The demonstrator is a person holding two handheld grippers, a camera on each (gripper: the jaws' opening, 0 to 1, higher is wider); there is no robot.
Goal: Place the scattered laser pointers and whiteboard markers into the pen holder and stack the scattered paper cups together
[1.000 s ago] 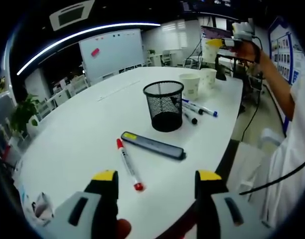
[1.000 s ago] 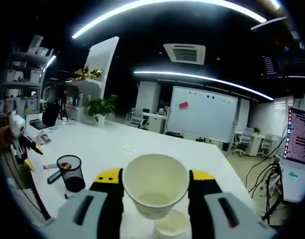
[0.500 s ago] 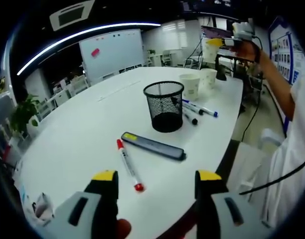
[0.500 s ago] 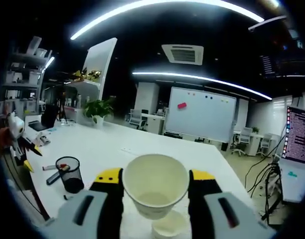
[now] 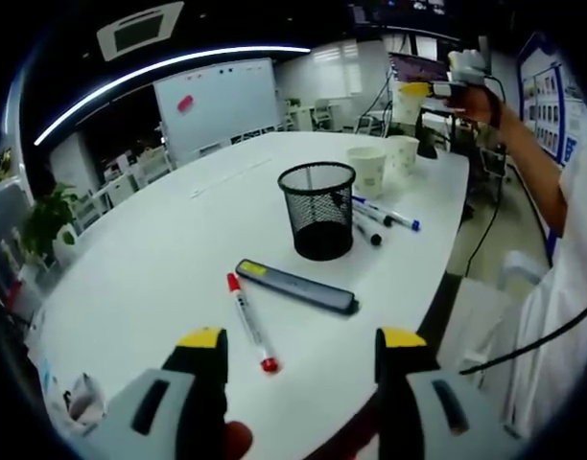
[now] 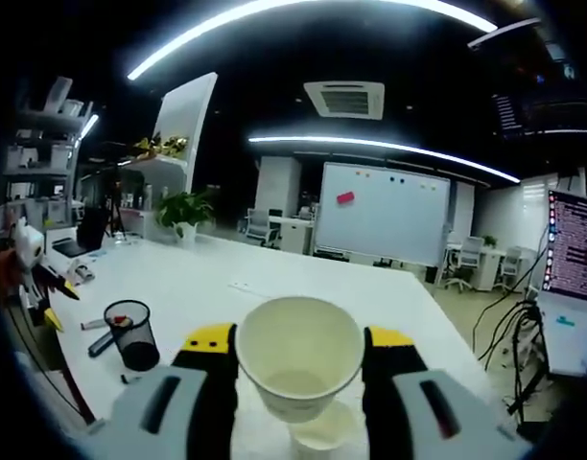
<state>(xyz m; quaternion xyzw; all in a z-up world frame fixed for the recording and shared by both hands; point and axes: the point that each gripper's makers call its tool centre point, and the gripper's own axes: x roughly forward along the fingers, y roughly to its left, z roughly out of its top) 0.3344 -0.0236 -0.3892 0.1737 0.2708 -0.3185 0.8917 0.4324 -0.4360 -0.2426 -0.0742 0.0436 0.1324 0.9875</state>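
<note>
With the right gripper [image 6: 299, 356] clamped on a cup [image 6: 298, 366] held high over the cups [image 5: 378, 164] on the tabletop [image 5: 159, 259], lower it straight and centred into one, while the left gripper [image 5: 298, 345], fingers apart, waits above the marker [image 5: 249, 320].

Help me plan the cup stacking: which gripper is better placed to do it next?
Right. The right gripper already holds a cup above another cup on the table. The left gripper is open, near the red marker.
</note>
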